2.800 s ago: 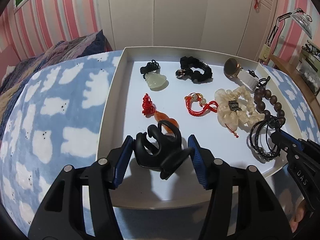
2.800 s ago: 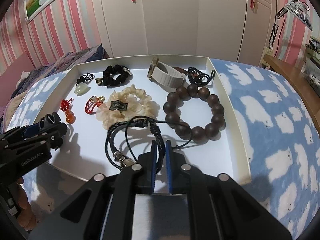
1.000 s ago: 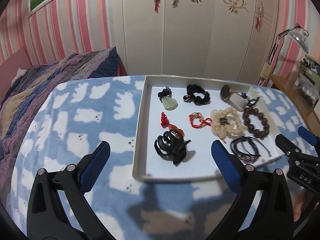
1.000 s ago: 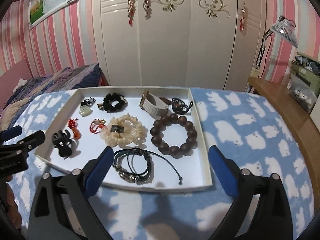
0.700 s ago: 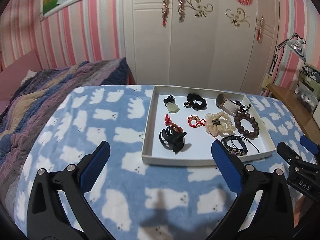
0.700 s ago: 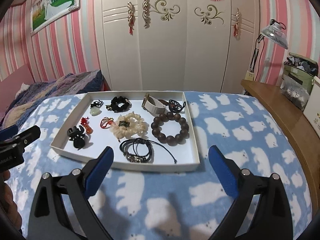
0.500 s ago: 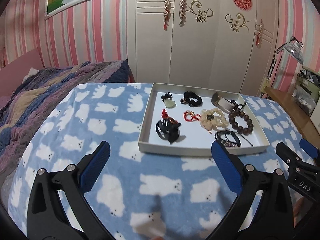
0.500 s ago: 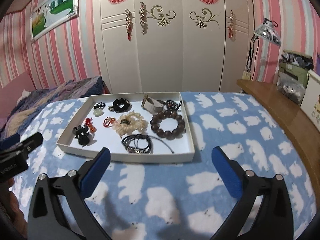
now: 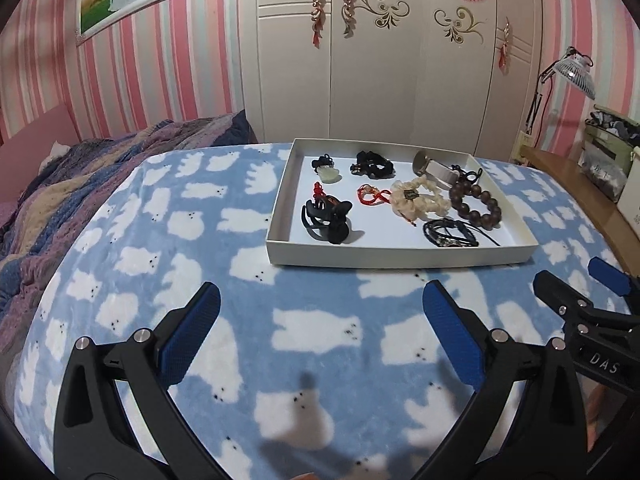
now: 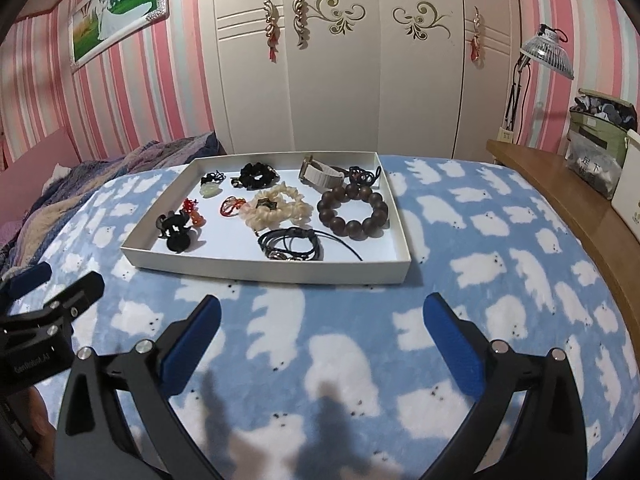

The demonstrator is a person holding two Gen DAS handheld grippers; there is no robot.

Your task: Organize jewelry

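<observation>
Right, both grippers spread wide and empty, tray in mid-frame.

I see the left gripper (image 9: 320, 328) and right gripper (image 10: 320, 332) hovering over the fleecy blanket (image 9: 180, 220), nothing between the jaws. In the white tray (image 10: 264, 270): glossy, stiff black claw clip (image 9: 326, 220), best pinched across its body; hard, weighty-looking wooden bead bracelet (image 10: 353, 212); floppy, light cord bracelet (image 10: 290, 245).

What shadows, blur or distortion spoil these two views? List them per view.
Left wrist view: fisheye bends the wardrobe; soft gripper shadows on the blanket; tray sharp. Right wrist view: same bowing, dark corners, blurred shadows near the right gripper.
</observation>
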